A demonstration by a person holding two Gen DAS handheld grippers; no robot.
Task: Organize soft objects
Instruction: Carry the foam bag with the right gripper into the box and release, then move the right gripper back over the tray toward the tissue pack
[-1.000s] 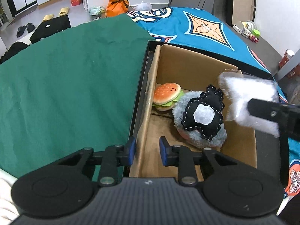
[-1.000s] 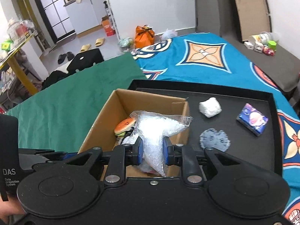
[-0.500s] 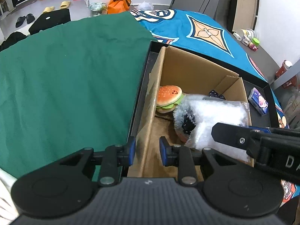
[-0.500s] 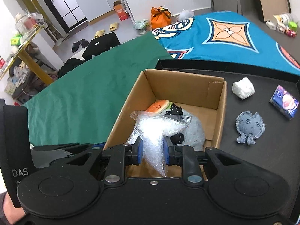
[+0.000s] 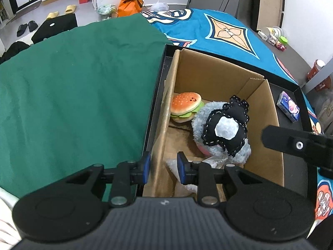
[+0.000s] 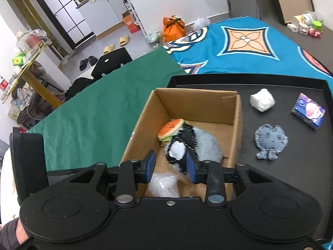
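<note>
Crinkled clear plastic, a bag, lies on the near floor of the box, just under the right gripper, whose jaws are spread and hold nothing. The left gripper straddles the box's near-left wall, jaws apart without pinching it. Farther in sit a black plush on a grey plush and a burger; beyond on the tray lie a denim toy, white wad and tissue pack.
</note>
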